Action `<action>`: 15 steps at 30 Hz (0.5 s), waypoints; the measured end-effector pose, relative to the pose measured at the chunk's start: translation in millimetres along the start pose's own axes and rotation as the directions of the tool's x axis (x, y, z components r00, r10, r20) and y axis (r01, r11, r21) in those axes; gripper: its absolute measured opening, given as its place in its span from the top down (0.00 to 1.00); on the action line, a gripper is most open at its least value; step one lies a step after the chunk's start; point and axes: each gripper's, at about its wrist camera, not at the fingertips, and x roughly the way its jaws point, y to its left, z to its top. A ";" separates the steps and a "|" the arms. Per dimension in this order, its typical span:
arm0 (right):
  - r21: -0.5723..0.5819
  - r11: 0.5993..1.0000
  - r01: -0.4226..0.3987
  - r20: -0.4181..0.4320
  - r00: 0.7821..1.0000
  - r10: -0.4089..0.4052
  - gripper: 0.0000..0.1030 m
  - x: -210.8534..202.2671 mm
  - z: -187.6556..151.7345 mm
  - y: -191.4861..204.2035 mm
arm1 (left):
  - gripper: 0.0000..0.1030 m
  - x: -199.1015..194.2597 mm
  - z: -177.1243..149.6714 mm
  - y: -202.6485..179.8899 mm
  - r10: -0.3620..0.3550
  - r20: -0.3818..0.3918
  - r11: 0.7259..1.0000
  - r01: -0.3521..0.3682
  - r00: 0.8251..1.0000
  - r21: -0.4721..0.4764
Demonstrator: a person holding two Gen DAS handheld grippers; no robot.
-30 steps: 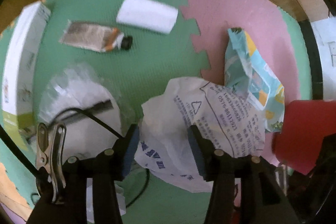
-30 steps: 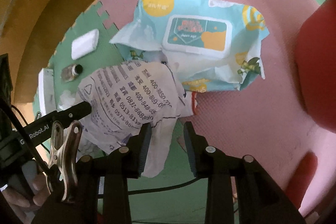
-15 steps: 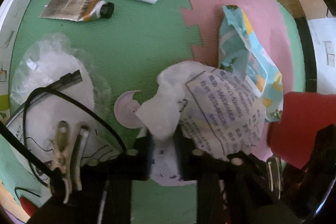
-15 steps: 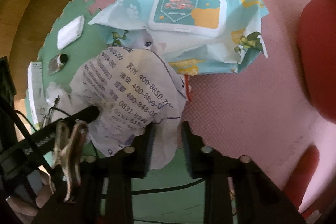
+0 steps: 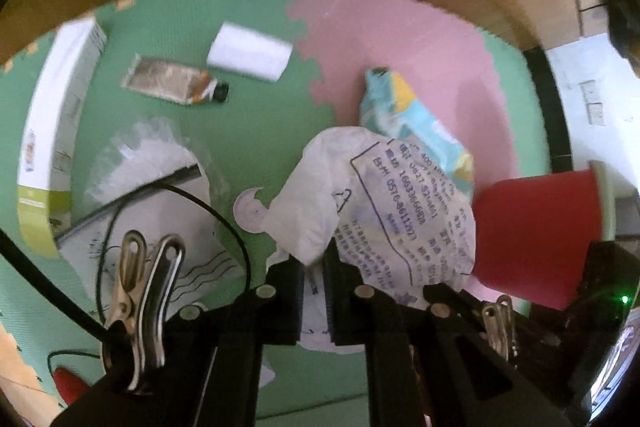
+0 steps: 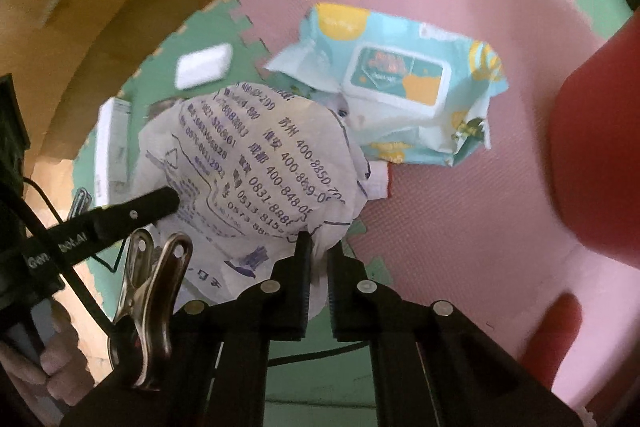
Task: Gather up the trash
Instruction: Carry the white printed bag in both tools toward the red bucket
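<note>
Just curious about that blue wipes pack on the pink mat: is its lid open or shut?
Shut. The wipes pack lies face up, and its white-rimmed lid sits flat against it.

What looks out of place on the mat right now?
Litter lies scattered on the foam mat: a squeezed tube, a white pad, a wipes pack, clear wrapping. Both grippers, left and right, pinch one crumpled printed bag.
</note>
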 end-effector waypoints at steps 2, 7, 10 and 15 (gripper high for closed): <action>-0.010 1.000 -0.007 0.024 1.000 0.008 0.92 -19.8 -4.0 0.9 | 0.92 -22.0 -3.3 -8.9 -0.003 0.027 1.000 0.002 1.000 0.024; -0.023 0.999 -0.026 0.085 0.996 0.027 0.92 -69.5 -11.5 5.6 | 0.92 -74.6 -12.0 -31.9 -0.001 0.093 0.997 -0.007 0.996 0.077; -0.030 0.999 -0.031 0.118 0.992 0.035 0.92 -100.0 -16.1 9.9 | 0.92 -99.7 -20.0 -48.2 -0.006 0.126 0.995 -0.007 0.992 0.099; -0.032 0.999 -0.034 0.166 0.985 0.039 0.92 -151.4 -26.8 10.8 | 0.92 -136.1 -31.8 -77.6 -0.009 0.163 0.990 -0.014 0.987 0.143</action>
